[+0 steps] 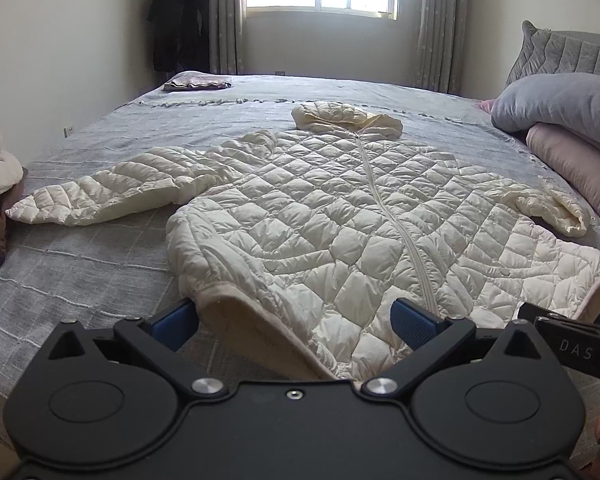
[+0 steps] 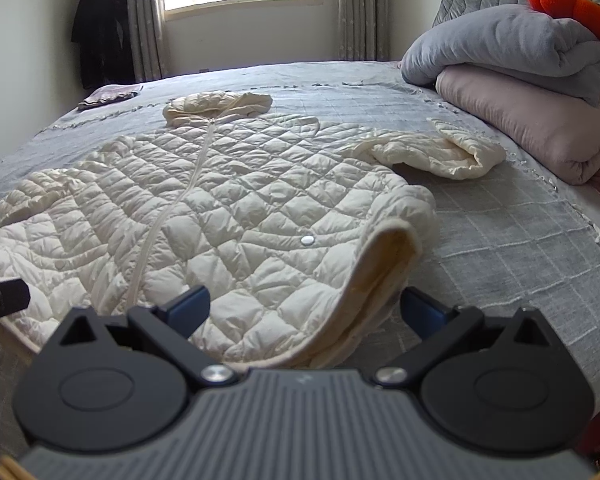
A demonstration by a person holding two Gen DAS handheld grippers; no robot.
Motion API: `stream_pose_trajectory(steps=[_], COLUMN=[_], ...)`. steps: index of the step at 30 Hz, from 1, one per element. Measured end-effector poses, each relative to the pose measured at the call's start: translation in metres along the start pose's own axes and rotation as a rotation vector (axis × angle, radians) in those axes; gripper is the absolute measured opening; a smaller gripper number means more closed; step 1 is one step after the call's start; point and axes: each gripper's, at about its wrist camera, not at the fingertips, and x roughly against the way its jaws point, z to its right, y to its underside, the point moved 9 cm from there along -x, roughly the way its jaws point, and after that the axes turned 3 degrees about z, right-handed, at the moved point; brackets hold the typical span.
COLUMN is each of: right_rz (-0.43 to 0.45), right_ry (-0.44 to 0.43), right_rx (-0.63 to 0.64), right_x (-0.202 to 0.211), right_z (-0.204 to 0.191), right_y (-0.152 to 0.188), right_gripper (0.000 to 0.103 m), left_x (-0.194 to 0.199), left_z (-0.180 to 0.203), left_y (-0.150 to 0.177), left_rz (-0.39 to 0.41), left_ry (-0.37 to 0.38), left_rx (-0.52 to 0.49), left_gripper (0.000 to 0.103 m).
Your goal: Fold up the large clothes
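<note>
- Jacket (image 1: 340, 208), cream and quilted, lies zipped and face up on the bed (image 1: 100, 256), hood toward the window, one sleeve stretched out, the other sleeve (image 2: 440, 152) bunched near the stacked blankets (image 2: 520, 92).
- Risk, as I judge it: the puffy, slick shell may slip from a shallow pinch, or only the top layer gets caught, so the fold drags crooked.
- Left gripper (image 1: 296, 320) has its jaws wide, straddling the hem's left corner, with fabric between them.
- Right gripper (image 2: 304, 312) also stands wide open around the curled right hem corner; neither is clamped on it yet.
</note>
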Motion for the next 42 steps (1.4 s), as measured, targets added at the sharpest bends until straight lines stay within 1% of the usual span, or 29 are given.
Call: stream_pose_trajectory(steps=[11,20,27,30,36,42], right_rz=[0.002,-0.001,-0.005,0.004,-0.011,-0.007], right_ry=[0.002,-0.004,-0.012,-0.024,-0.012,-0.018], right_rx=[-0.011,0.004,0.0,-0.007,-0.014,-0.004], right_x=[0.001,0.0,0.0,0.002,-0.003,-0.003], right_z=[0.006,-0.003,-0.004,-0.003,0.0,-0.005], right_y=[-0.001,0.0,0.001,-0.001,0.0,0.001], right_gripper=[0.103,0.103,0.103,0.103,0.103,0.103], left_x=[-0.002,-0.003,-0.005,-0.011,-0.011,-0.013], left_z=[0.0,-0.003,-0.011,-0.018,-0.024,-0.03], left_y=[0.002,0.002,0.001,0.002,0.0,0.001], left_rz=[-0.005,-0.007,-0.008,-0.028,-0.024,-0.04], left_ry=[-0.008,-0.006,-0.022,-0.039,-0.04,-0.039], left_rx=[-0.006,0.002,0.019,0.035,0.049,0.065], left_gripper=[0.103,0.103,0.103,0.103,0.103,0.103])
